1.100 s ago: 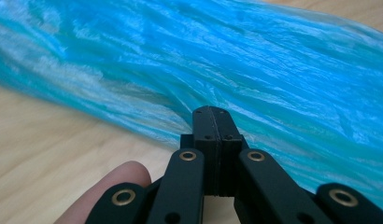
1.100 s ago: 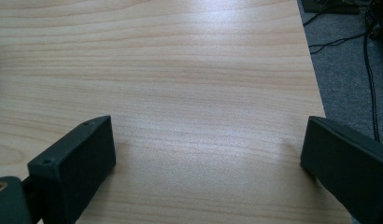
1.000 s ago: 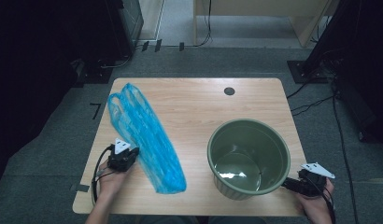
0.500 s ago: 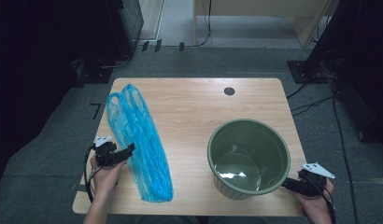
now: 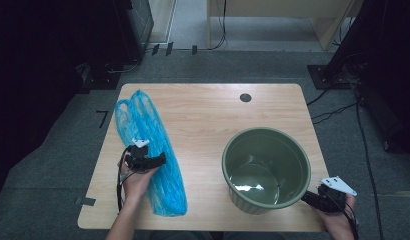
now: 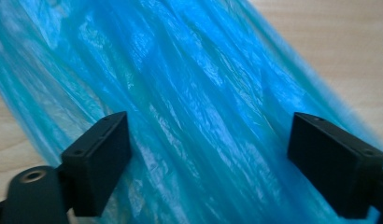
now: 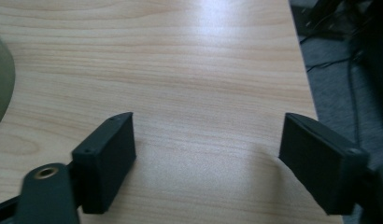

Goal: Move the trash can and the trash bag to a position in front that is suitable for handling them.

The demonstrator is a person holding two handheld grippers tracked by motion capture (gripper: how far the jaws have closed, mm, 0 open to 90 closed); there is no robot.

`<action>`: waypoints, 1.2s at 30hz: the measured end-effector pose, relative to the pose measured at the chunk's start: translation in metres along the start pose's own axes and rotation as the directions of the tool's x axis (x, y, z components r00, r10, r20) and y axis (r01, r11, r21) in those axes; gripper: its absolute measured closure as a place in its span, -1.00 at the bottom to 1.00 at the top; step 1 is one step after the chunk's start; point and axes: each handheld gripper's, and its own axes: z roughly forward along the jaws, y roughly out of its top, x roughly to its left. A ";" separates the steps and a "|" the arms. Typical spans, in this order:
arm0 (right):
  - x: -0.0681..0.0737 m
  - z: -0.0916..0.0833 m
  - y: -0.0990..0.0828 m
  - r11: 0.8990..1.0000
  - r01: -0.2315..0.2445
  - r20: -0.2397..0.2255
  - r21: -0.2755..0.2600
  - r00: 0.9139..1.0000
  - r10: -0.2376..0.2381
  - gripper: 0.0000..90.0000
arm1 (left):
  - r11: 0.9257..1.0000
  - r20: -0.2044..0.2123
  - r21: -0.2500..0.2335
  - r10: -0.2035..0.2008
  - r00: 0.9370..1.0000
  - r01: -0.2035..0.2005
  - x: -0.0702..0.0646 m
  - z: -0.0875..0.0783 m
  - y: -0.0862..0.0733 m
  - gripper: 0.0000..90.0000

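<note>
A long crumpled blue plastic bag [image 5: 143, 125] lies lengthwise along the left side of the wooden table [image 5: 208, 115]. My left gripper [image 5: 162, 160] hovers over its lower half. In the left gripper view the left gripper [image 6: 210, 123] is open; its jaws have just been opening, and the bag [image 6: 203, 84] lies under and between them without the pads pressing it. A green bucket [image 5: 265, 134] stands at the right front. My right gripper [image 5: 308, 198] sits at the bucket's near right side. It [image 7: 209, 120] is open over bare wood; its jaws have just been closing a little with nothing between them.
A round dark grommet [image 5: 245, 97] sits near the table's far edge. The bucket's rim [image 7: 0, 79] shows at the left edge of the right gripper view. Cables and dark equipment stand on the grey floor [image 5: 343, 95] around the table.
The bag's near end was dragged left. The left gripper then opened, let go of the bag and moved back right over it. The right hand has stayed put.
</note>
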 end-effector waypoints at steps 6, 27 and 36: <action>0.019 -0.010 -0.002 0.997 -0.069 -0.062 -0.027 0.996 0.067 -0.30 | 0.997 0.049 -0.063 0.044 0.998 -0.041 -0.008 -0.008 -0.012 -0.37; 0.076 -0.017 0.013 0.987 -0.079 -0.089 -0.141 0.994 0.067 -0.15 | 0.937 0.197 -0.350 0.052 0.979 0.021 0.000 -0.057 -0.003 0.97; 0.099 -0.010 0.018 0.982 -0.033 -0.097 -0.185 0.995 0.015 -0.18 | 0.844 0.147 -0.536 0.048 0.988 0.039 -0.009 -0.111 0.017 0.97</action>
